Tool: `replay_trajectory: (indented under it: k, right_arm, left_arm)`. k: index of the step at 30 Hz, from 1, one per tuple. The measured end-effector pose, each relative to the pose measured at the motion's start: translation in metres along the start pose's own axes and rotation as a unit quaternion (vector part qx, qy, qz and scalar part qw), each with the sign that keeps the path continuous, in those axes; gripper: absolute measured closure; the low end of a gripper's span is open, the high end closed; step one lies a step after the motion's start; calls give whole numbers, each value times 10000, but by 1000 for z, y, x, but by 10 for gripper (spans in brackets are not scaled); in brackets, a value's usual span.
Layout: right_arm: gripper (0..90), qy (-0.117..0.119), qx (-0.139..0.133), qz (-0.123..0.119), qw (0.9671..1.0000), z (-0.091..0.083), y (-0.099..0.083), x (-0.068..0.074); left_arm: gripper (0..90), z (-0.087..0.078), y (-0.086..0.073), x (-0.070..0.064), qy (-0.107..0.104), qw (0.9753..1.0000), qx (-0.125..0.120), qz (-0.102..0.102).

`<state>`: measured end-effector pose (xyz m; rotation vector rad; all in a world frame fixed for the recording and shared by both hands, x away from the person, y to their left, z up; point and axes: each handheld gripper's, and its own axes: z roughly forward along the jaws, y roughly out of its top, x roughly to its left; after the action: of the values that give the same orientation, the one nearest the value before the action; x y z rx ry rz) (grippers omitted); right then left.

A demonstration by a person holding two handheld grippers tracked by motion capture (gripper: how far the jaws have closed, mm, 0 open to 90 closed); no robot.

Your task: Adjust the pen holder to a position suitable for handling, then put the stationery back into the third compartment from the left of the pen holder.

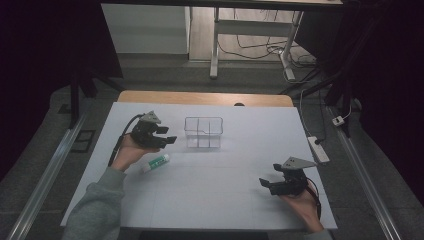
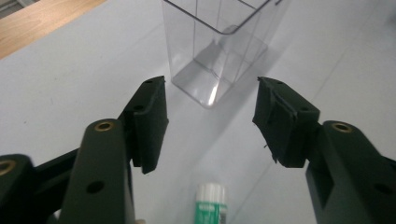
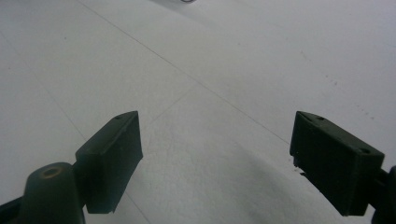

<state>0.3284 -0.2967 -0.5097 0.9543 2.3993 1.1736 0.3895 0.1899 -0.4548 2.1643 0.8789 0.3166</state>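
With both sets of jaws held apart and empty, the left gripper [image 1: 159,134] is poised near the desk's [image 1: 225,200] left edge above the glue stick [image 1: 156,162], which could be rolled into the clear 4-cell organizer [image 1: 203,132]; the right gripper [image 1: 280,181] is hovered near the front-right corner.

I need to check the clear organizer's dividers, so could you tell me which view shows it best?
The high view: the whole clear organizer and its four compartments show from above. The left gripper view shows its lower walls close up, top cropped. The right gripper view gives nothing usable.
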Motion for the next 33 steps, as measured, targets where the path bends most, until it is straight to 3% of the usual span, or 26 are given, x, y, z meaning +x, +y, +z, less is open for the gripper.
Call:
replay_trajectory:
  k: [8, 15, 26, 33]
  right_arm:
    - [157, 60, -24, -51, 10000, 2, 3, 2]
    - [157, 34, -16, -92, 10000, 0, 3, 3]
    - [157, 36, 19, -115, 9999, 1, 3, 4]
    - [157, 37, 14, -102, 9999, 1, 3, 3]
  left_arm:
    - [389, -23, -10, -14, -22, 9997, 200, 169]
    - [359, -27, -13, -18, -17, 9985, 510, 172]
    - [278, -23, -18, -19, -82, 9928, 1191, 142]
    - [249, -19, -24, -22, -88, 9895, 1430, 196]
